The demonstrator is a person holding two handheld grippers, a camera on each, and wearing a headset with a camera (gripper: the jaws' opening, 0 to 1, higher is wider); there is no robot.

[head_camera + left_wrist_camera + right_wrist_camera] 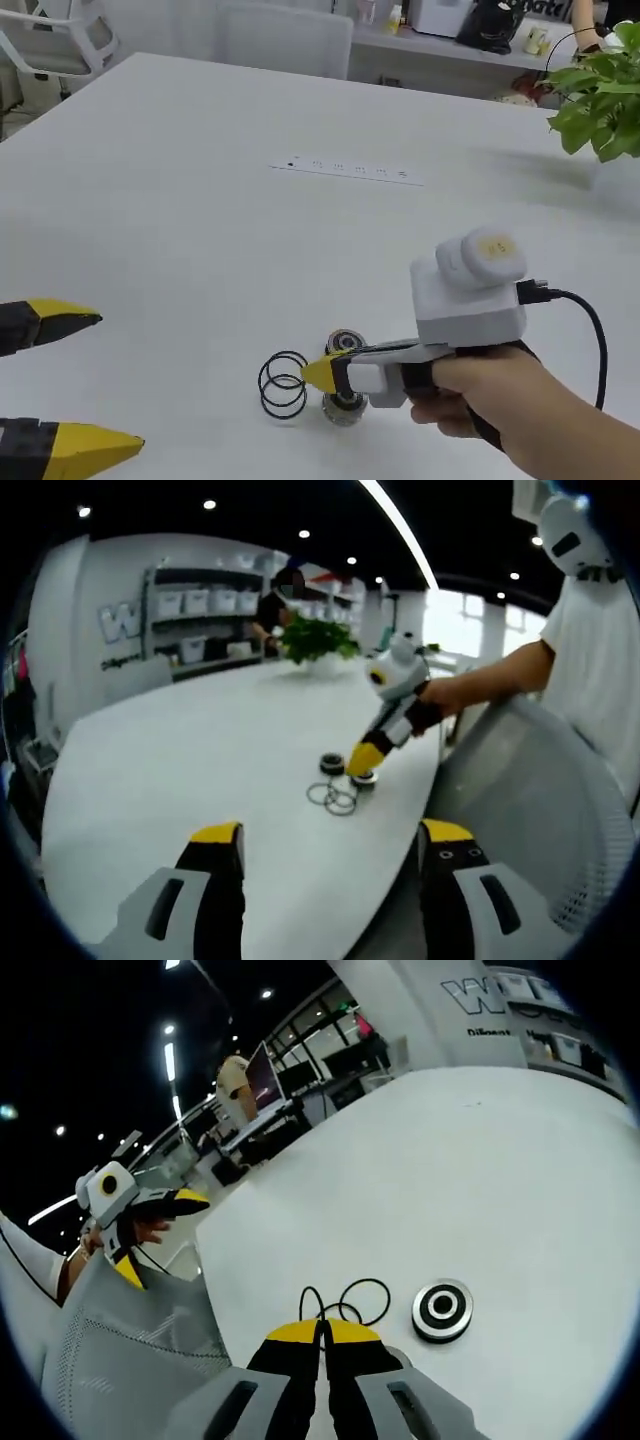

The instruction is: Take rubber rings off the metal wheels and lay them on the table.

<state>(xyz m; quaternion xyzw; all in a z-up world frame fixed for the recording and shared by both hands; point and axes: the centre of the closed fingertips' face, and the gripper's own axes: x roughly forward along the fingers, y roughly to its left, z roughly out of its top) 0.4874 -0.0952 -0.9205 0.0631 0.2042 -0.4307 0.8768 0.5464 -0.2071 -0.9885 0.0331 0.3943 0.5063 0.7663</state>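
Two metal wheels lie near the table's front edge, one point(346, 340) just beyond my right gripper point(318, 375) and one point(343, 409) partly under it. Several thin black rubber rings point(283, 385) lie in loops on the white table point(200, 200) just left of that gripper's yellow tips. In the right gripper view the jaws point(322, 1330) are shut, with a ring's loop point(306, 1302) coming out from between them, more rings point(365, 1300) beyond and one wheel point(442, 1310) to the right. My left gripper point(100, 380) hovers open at the lower left, well apart from the wheels point(331, 763) and rings point(335, 797).
A white power strip point(345, 168) lies across the middle of the table. A green plant point(600, 95) stands at the far right edge. An office chair point(50, 40) stands beyond the far left corner. A grey mesh chair back point(530, 780) is near the table's edge.
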